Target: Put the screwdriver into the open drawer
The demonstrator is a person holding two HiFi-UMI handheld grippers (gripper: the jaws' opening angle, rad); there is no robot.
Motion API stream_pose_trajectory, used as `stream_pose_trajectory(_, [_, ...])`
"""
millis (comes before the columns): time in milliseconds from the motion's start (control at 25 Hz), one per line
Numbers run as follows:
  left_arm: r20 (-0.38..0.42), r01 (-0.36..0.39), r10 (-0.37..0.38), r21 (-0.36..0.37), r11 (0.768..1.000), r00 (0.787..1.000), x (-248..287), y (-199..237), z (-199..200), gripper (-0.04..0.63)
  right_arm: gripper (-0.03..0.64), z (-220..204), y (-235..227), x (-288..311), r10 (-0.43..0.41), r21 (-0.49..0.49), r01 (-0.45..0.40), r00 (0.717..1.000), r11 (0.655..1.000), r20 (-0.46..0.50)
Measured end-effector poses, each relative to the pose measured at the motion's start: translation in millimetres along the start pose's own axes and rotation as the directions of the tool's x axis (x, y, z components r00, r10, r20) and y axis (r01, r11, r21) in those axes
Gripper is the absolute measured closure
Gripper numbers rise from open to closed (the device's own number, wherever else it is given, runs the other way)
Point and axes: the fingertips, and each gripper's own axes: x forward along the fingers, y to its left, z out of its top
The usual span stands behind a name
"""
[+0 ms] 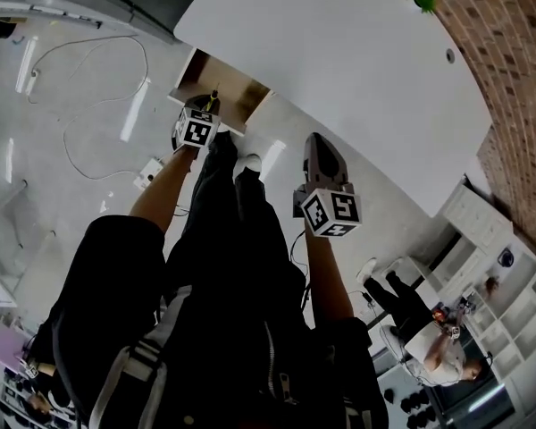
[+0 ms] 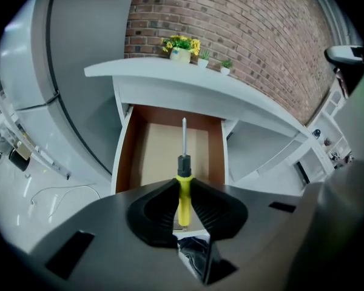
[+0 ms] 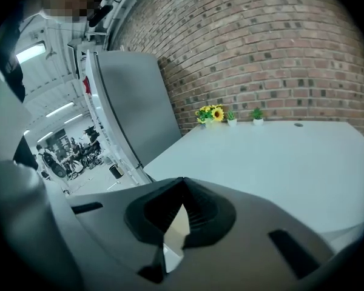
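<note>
We see the screwdriver (image 2: 183, 162) clamped by its yellow handle between the jaws of the left gripper (image 2: 182, 188). Its metal shaft points out over the open drawer (image 2: 125, 153), toward the drawer's back. The shaft lies across the drawer's pale bottom in the left gripper view, but we cannot tell whether it touches it. The right gripper (image 3: 182, 183) is off to the drawer's right, jaws pressed together at the tips with nothing between them.

The drawer hangs under a white tabletop (image 2: 188, 80). A brick wall (image 2: 242, 23) stands behind the drawer, with small potted plants (image 2: 181, 46) along it, one with yellow flowers. A tall grey panel (image 2: 85, 71) stands to the drawer's left. Below the drawer is a glossy white floor (image 1: 80, 123) with loose cables (image 1: 89, 52) on it.

The gripper body covers the drawer's front and the butt of the handle. In the head view the screwdriver is a mere speck, and the person's dark clothing (image 1: 232, 275) blocks much of the floor.
</note>
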Motion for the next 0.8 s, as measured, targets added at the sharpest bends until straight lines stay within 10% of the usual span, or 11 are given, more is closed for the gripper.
stream_pose_trajectory(800, [-0.22, 0.012, 0.004, 0.071, 0.997, 0.975, 157.0, 24.1, -42.4, 0.515, 0.609, -79.6, -25.8, -12.0, -0.132, 0.116, 0.153, 0.977, 0.981, -0.168])
